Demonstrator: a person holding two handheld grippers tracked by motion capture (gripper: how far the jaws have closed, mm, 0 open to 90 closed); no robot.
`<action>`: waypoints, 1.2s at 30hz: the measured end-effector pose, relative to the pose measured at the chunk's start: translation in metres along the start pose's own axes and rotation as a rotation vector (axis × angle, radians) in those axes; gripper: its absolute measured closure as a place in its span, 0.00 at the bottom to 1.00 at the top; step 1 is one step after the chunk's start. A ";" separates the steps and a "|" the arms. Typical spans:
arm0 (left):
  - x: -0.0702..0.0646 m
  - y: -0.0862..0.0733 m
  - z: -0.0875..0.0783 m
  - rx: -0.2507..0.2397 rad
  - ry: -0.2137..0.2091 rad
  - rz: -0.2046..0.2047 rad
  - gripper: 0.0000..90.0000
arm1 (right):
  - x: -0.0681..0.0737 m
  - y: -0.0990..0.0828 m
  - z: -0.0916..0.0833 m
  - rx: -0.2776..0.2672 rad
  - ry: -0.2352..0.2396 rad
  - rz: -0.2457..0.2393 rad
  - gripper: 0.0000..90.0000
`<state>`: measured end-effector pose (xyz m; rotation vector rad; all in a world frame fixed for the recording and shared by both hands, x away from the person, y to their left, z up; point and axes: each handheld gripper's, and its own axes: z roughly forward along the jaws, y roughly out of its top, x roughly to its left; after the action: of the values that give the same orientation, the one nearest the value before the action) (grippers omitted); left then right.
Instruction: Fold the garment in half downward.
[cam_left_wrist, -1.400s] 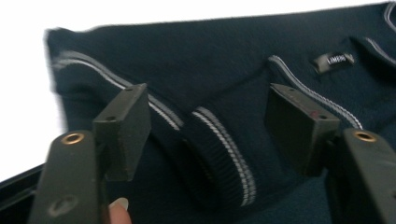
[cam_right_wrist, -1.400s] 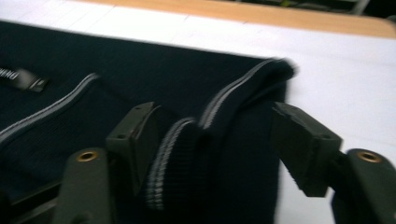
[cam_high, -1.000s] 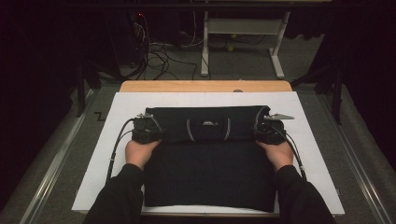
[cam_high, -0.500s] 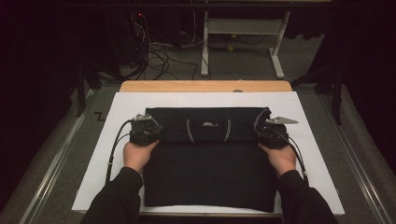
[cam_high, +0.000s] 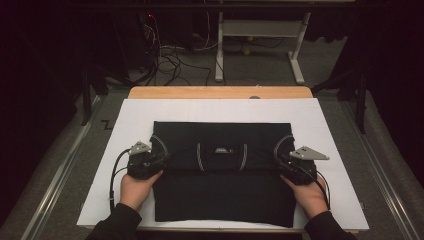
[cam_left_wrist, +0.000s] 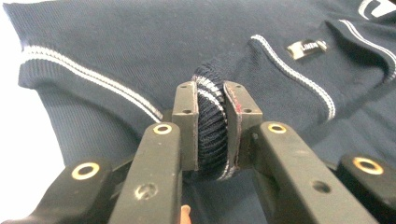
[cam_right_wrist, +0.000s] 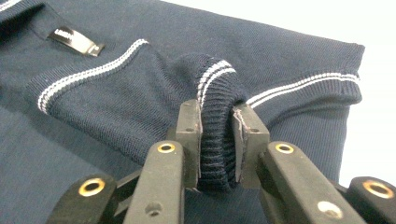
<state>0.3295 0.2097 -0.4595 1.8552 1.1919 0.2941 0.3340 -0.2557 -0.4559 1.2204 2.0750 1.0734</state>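
**Dark room, lit table**

A white sheet (cam_high: 150, 115) is covering a wooden tabletop (cam_high: 220, 92), whose far edge is showing bare. Grey carpet (cam_high: 260, 75) is stretching behind it, where a white metal table frame (cam_high: 260, 30) is standing and loose cables (cam_high: 170, 60) are lying tangled. Darkness is swallowing the walls; light is falling only on the table.

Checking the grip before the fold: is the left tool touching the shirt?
Touching. In the left gripper view, the left tool has both jaws pressed on a bunched ribbed edge of the shirt.
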 end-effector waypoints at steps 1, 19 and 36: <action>-0.001 -0.003 -0.003 0.002 -0.001 0.004 0.81 | 0.001 -0.003 -0.002 0.000 0.003 0.002 0.84; -0.013 -0.019 -0.010 -0.025 -0.019 0.070 0.36 | -0.005 -0.026 -0.024 -0.077 0.040 0.073 0.32; -0.033 -0.001 -0.005 -0.079 -0.027 0.117 0.00 | 0.012 -0.015 -0.022 -0.133 0.107 0.042 0.00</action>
<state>0.3092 0.1857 -0.4495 1.8576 1.0412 0.3750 0.3050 -0.2577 -0.4563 1.1687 2.0277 1.3007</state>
